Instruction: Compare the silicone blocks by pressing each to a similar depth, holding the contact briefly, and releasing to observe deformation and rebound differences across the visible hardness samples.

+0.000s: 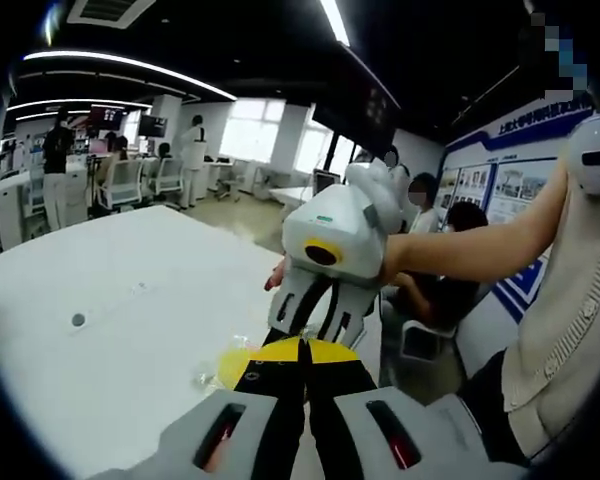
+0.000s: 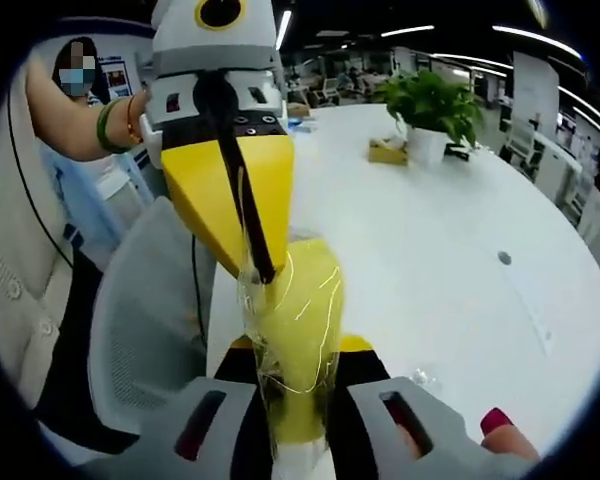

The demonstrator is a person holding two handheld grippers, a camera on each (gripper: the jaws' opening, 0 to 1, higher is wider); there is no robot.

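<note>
White table (image 2: 450, 250), one potted plant (image 2: 427, 108); two tools (image 2: 298, 425) (image 2: 242, 225) both clenched on one clear-wrapped yellow block (image 2: 298, 330).

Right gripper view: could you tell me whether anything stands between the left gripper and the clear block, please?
Nothing visible does. The left gripper comes in from the top with its yellow jaws closed together, and their tips already meet the clear block, which sits between the right gripper jaws.
</note>
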